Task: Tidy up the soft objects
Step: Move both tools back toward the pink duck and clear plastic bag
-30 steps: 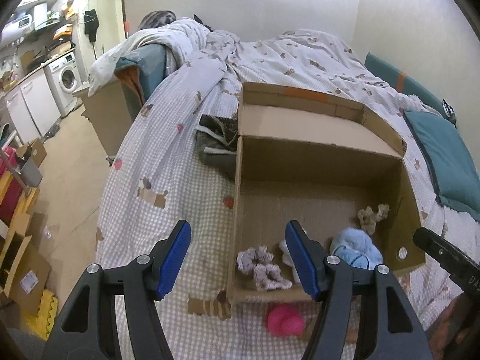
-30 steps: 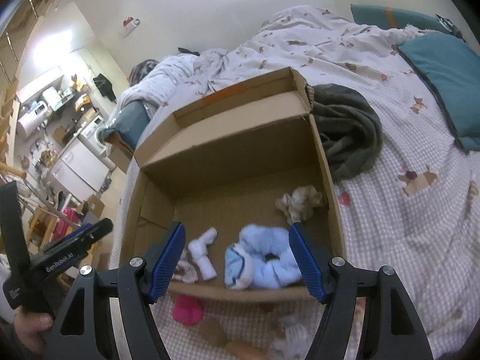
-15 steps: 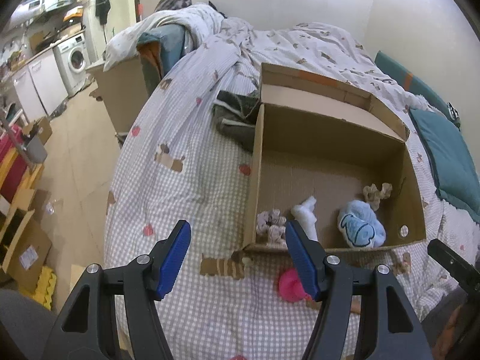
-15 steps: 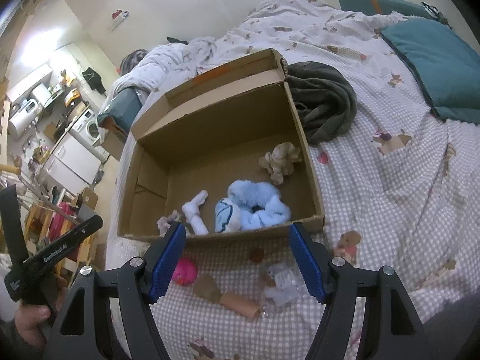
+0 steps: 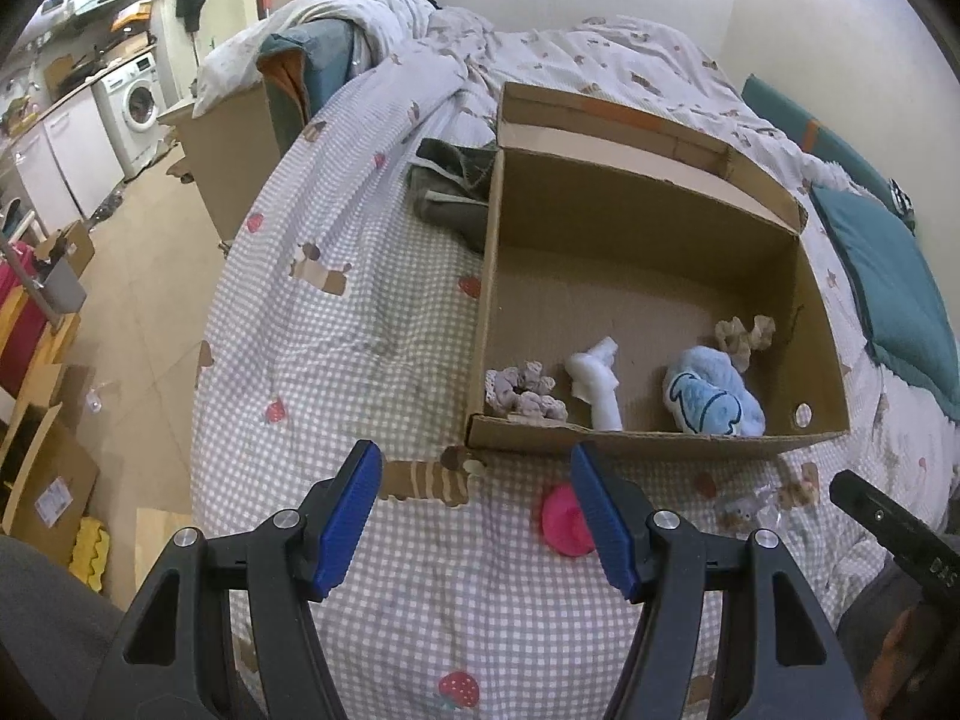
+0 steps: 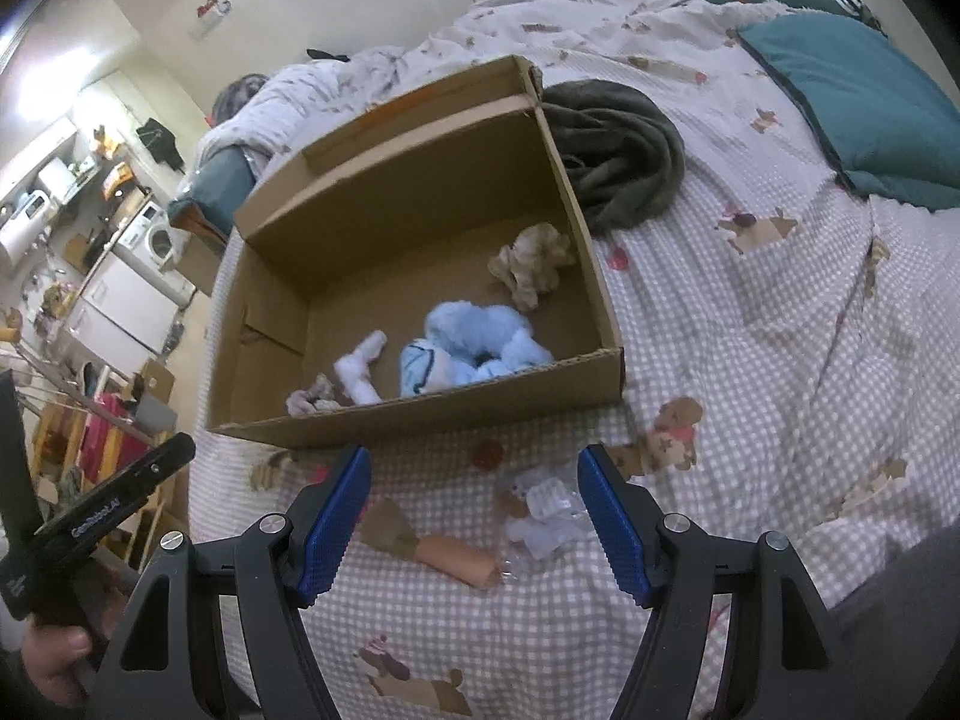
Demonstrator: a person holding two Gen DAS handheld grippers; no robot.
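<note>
**On a checked bedspread, a box of soft things waits for the rest**

A bed covered in a grey-and-white checked quilt [image 5: 372, 312] fills the room, a laundry corner off to one side. An open cardboard box [image 6: 420, 420] sits on it, already holding a blue plush toy [image 6: 474, 342], a white roll [image 6: 360, 369], a pale scrunchie [image 5: 522, 393] and a beige one [image 6: 531, 264]. Still outside, just in front of the box's near wall, lie a pink soft item [image 5: 564, 519] and a crumpled clear-and-white bundle [image 6: 546, 510].

The left gripper [image 5: 474, 516] hovers with its jaws apart and empty, the pink item beside its right finger. The right gripper [image 6: 474, 516] is likewise spread and empty, the bundle lying inside its right finger.

The likely next step is a pick-up. Done well, each gripper would centre its target between the fingers, lower to the quilt without pinching the fabric, then close gently and lift clear of the box wall.
</note>
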